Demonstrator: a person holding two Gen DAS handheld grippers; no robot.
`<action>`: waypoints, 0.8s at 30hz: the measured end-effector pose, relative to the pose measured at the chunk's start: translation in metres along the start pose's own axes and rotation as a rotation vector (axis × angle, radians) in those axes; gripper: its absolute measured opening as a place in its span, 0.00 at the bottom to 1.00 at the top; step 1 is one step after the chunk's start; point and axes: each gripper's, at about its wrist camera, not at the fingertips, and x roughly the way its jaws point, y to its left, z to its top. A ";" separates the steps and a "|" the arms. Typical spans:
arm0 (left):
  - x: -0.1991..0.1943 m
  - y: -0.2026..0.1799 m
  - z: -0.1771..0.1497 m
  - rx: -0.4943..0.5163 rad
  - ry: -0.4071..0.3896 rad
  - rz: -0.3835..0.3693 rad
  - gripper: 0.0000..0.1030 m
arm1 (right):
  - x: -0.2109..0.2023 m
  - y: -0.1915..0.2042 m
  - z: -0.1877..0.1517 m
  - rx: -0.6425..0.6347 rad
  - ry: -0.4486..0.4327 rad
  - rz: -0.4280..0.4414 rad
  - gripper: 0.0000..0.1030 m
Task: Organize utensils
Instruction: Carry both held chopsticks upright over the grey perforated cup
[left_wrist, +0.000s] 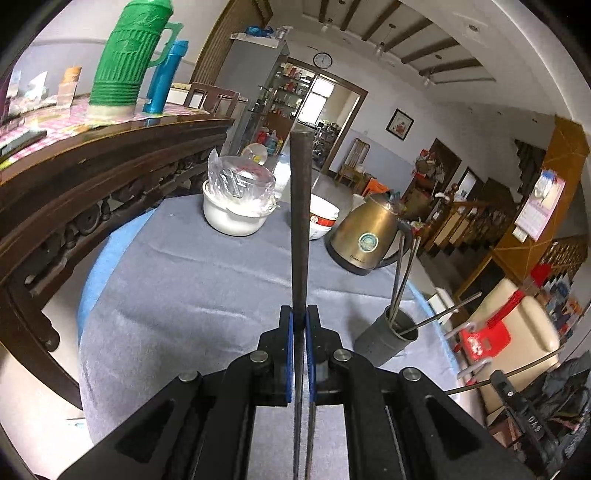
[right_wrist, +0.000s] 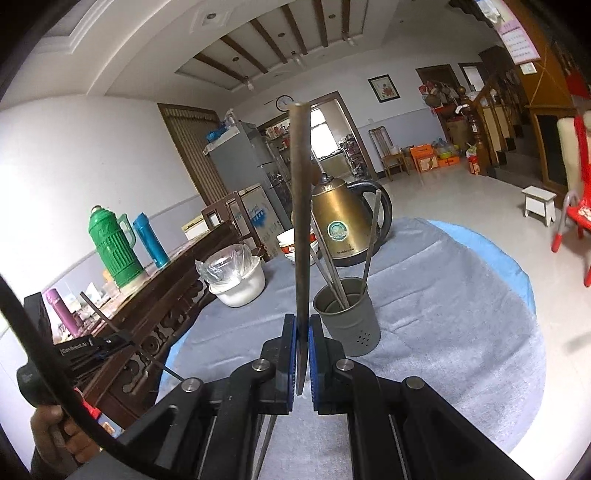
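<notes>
Two grippers, each pinching one dark chopstick above the round desk.

One chopstick (left_wrist: 298, 221) sticks up at 12 o'clock from the left gripper (left_wrist: 299, 321), whose blue pads are squeezed tight on it. The other chopstick (right_wrist: 300, 221) stands the same way in the right gripper (right_wrist: 302, 328), which is also pinched shut on it. A grey cup (right_wrist: 349, 317) stands on the grey cloth (right_wrist: 443, 314) just past the right gripper, at about 1 o'clock, with more chopsticks (right_wrist: 369, 243) leaning inside it. Behind the cup is a gold kettle (right_wrist: 340, 225). At 10 o'clock sits a white pot (right_wrist: 240, 288) with a plastic bag on top. A green flask (right_wrist: 112, 247) stands far off on the brown sideboard (right_wrist: 166, 295).
</notes>
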 end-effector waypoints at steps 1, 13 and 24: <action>0.002 -0.003 -0.001 0.009 0.005 0.006 0.06 | 0.000 -0.001 0.000 0.004 0.002 0.001 0.06; 0.011 -0.012 -0.005 0.048 0.035 0.038 0.06 | 0.008 -0.011 0.000 0.044 0.027 0.014 0.06; 0.010 -0.026 0.004 0.051 0.018 -0.019 0.06 | 0.006 -0.016 0.013 0.049 -0.008 0.013 0.06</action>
